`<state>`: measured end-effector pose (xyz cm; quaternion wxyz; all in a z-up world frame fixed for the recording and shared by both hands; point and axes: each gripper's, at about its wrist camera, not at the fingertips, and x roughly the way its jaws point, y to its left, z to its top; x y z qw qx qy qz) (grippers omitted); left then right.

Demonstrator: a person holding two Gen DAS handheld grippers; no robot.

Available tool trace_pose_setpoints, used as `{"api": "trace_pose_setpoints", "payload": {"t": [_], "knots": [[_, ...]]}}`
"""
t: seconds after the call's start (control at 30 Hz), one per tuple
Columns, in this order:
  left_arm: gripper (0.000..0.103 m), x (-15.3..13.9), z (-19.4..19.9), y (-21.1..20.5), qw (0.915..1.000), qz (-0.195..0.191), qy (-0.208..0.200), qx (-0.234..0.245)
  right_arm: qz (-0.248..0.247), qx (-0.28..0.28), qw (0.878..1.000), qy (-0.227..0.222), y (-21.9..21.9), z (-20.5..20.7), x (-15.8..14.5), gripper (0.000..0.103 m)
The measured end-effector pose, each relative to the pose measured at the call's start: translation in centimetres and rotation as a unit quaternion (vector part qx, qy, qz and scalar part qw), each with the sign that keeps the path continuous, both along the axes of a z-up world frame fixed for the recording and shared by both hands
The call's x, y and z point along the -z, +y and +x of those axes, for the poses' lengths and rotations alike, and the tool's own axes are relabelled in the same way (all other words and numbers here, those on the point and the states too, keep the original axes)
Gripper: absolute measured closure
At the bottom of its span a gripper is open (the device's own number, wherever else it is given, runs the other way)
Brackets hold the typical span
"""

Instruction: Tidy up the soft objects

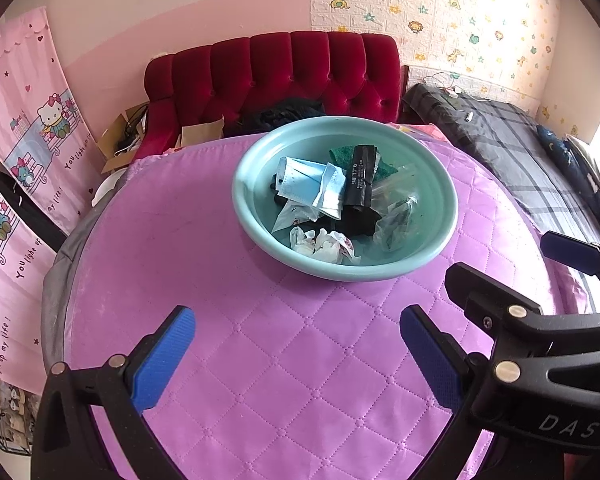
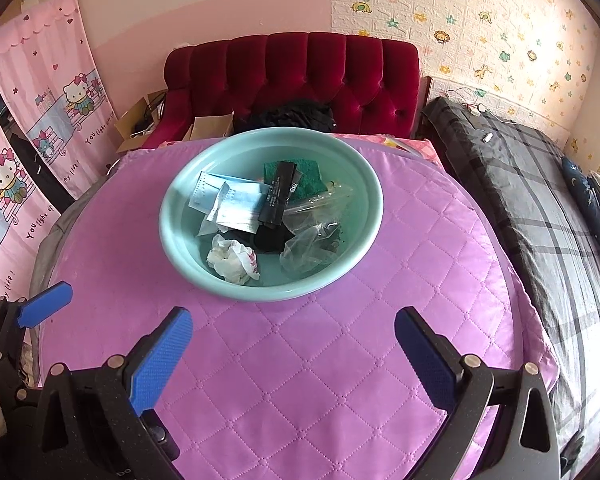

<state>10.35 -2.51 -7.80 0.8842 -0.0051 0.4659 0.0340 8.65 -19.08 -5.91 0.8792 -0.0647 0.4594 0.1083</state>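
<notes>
Two wrist views, side by side, facing basin (image 1: 256, 216) nearby

Round table under purple quilted cover (image 1: 300, 380), teal basin (image 1: 256, 216) resting on it

The wall (image 1: 188, 12) is pink. A red sofa (image 1: 288, 68) stands against it. A bright panel with little animals and flowers (image 2: 480, 20) covers the wall on the right. A grey checked bed (image 2: 540, 220) sits below. Kitty curtains (image 1: 40, 128) hang left.
</notes>
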Motion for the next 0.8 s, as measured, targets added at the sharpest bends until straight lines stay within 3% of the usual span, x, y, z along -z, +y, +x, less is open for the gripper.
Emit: {"api": "trace_pose_setpoints", "payload": {"t": [0.8], "knots": [[0.0,-0.13,0.25,0.0,1.0,-0.004,-0.001,-0.004,-0.001,-0.003,1.0,-0.006,0.1,0.32,-0.3,0.0]]}}
